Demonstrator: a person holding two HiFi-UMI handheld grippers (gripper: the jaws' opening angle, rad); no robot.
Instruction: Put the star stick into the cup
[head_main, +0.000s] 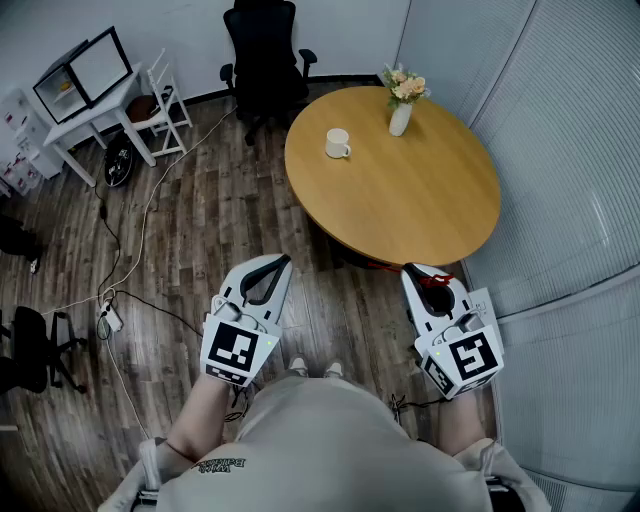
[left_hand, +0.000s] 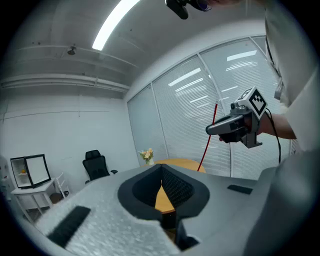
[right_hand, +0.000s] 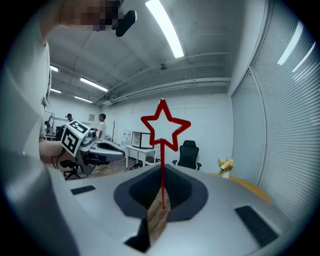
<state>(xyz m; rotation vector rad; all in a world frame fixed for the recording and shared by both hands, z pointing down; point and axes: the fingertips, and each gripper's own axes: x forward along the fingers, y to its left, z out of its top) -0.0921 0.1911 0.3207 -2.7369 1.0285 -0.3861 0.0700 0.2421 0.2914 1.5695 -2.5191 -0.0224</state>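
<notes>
The red star stick (right_hand: 164, 126) stands upright between the jaws of my right gripper (right_hand: 162, 167), which is shut on its thin stem. In the head view that gripper (head_main: 412, 270) is held low at the right, short of the round wooden table (head_main: 420, 200), with a bit of red stick (head_main: 441, 279) showing on it. The white cup (head_main: 337, 144) stands on the table's far left part, well away from both grippers. My left gripper (head_main: 283, 262) hangs at the left over the floor, shut and holding nothing. Its own view (left_hand: 161, 170) shows the right gripper (left_hand: 235, 125) and the stick (left_hand: 207, 145).
A white vase of flowers (head_main: 401, 105) stands on the table's far side, right of the cup. A black office chair (head_main: 262, 50) is behind the table, and a white desk with a monitor (head_main: 90, 85) is at the far left. Cables (head_main: 120, 270) run over the wooden floor. Blinds line the right wall.
</notes>
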